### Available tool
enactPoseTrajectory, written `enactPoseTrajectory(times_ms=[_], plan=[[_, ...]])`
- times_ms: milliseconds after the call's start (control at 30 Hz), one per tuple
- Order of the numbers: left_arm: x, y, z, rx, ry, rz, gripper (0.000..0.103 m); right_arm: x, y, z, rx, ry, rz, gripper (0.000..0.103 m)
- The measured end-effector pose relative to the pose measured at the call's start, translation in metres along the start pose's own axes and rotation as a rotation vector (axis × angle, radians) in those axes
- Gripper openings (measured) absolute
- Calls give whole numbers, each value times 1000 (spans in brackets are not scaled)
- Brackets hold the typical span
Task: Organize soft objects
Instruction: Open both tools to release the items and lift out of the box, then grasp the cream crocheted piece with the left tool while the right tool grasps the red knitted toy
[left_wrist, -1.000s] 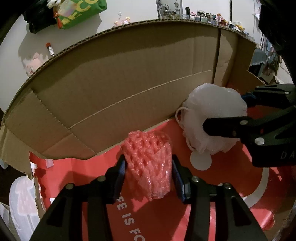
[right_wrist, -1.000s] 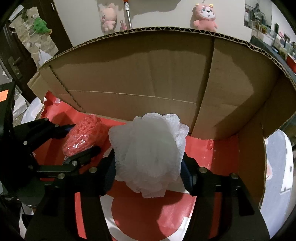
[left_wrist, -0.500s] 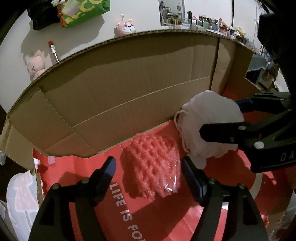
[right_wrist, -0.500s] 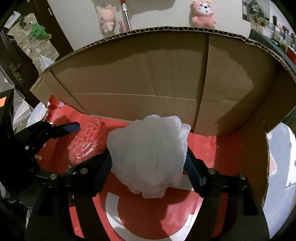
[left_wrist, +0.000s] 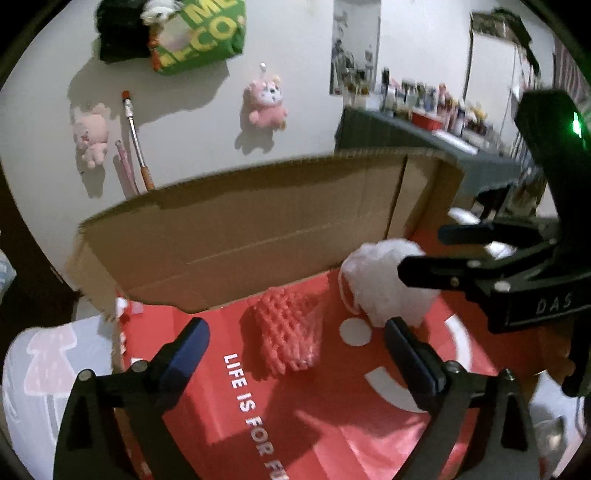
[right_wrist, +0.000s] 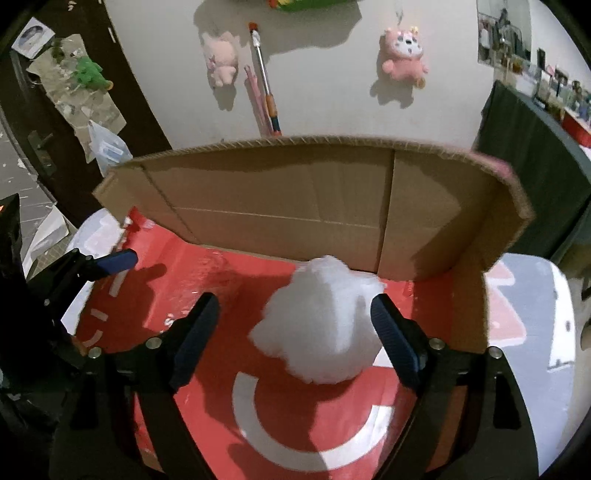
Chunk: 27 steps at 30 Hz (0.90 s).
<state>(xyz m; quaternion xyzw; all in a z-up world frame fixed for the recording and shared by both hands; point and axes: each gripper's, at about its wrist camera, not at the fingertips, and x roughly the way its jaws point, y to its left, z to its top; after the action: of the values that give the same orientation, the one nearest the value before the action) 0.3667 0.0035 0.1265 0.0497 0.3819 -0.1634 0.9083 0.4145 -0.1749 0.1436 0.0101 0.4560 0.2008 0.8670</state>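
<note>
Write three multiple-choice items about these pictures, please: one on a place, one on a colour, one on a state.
1. Where does the pink foam net lie?
A. on the box's red floor
B. on the top edge of the cardboard wall
C. outside the box
2. What colour is the mesh ball?
A. green
B. white
C. black
3. How does the left gripper stand to the pink foam net?
A. clamped on it
B. lifting it
C. apart from it, pads not touching

Answers: 1 A, it rests on the red floor in front of the cardboard wall. 2 B, it shows white between the right gripper fingers. 3 C, its jaws are opening, with gaps on both sides.
</note>
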Motion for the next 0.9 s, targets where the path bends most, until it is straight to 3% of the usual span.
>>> enactPoseTrajectory(times_ms=[133,367,600,900], plan=[[-30,-2,-3,-48,-62,-7,102,-32,12,-7,-28,-47,-11,85],[-102,-25,-27,-37,-174,14,103,-111,32,-35,-59,-173,-14,90],[-171,-46,-56,-49,-273,18,103,-187,54,-79,-87,-294,-4,90],[-230,-71,-109,-40,-398,47,103,-253,79,-153,-146,-443,-75,93]])
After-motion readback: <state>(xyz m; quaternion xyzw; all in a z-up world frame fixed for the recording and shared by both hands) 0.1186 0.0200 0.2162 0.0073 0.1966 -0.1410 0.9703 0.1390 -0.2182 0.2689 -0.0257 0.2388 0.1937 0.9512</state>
